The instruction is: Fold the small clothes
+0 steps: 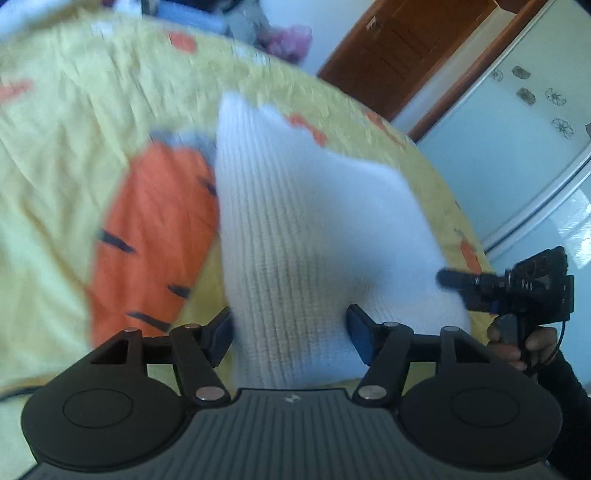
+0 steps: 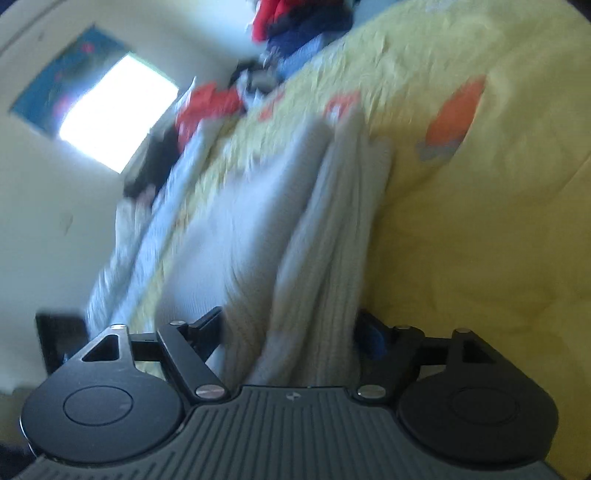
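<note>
A white ribbed knit garment [image 1: 295, 229] lies on a yellow bedspread [image 1: 55, 166] printed with orange carrots. My left gripper [image 1: 290, 334] has its jaws wide apart with the garment's near edge between them; the fingers do not pinch it. My right gripper [image 1: 448, 278] shows at the garment's right edge in the left wrist view, held by a hand. In the right wrist view, my right gripper [image 2: 291, 332] also stands wide open around the bunched near edge of the white garment [image 2: 266, 229]. Both views are blurred by motion.
A pile of red, blue and grey clothes [image 2: 295, 33] lies at the far end of the bed. A wooden door [image 1: 399, 48] and a white cabinet [image 1: 524, 122] stand beyond the bed's right side. A bright window [image 2: 114, 114] is on the wall.
</note>
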The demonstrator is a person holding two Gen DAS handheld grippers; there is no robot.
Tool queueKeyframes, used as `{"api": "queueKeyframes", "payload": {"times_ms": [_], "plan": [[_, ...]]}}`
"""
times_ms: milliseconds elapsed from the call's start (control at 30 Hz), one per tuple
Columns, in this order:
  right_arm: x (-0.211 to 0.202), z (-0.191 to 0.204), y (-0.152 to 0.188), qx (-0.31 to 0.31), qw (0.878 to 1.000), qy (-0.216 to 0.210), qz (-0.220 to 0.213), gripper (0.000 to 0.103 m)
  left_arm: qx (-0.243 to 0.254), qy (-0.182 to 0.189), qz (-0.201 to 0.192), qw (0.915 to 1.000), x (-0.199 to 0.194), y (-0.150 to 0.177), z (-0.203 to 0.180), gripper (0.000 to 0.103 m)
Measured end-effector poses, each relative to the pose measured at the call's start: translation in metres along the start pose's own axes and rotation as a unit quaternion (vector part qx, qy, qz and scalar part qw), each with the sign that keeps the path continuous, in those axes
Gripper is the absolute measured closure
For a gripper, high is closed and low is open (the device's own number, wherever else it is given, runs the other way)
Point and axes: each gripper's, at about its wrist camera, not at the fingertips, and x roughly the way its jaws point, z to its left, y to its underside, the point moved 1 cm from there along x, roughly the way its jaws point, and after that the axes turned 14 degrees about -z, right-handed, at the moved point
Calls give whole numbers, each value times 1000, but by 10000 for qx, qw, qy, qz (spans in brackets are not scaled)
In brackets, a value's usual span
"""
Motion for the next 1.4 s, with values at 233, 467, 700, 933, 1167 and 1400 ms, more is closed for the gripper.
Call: {"api": "queueKeyframes", "payload": {"times_ms": [233, 467, 700, 933, 1167, 1400], "plan": [[30, 52, -55, -1113, 9906, 365, -704, 28, 2193, -946, -1334, 9619, -14, -22, -68, 12], [97, 36, -69, -780, 9936, 791, -227, 48, 2990, -1078, -905, 9438, 59, 24, -98, 0], [87, 25, -83, -906, 9936, 492, -464, 88, 2823, -1046, -840, 9499, 64, 20, -99, 0], [105, 18, -68, -1091, 9880, 1054, -297, 74, 2784, -1160, -816, 9499, 70, 20, -102, 0], [72, 78, -74, -1610, 9768, 817, -1155, 61, 2783, -1171, -792, 9500, 71, 19, -101, 0], [136, 71, -34, -2363, 9660, 1049, -35, 56, 2802, -1163, -799, 9495, 71, 19, -102, 0]]}}
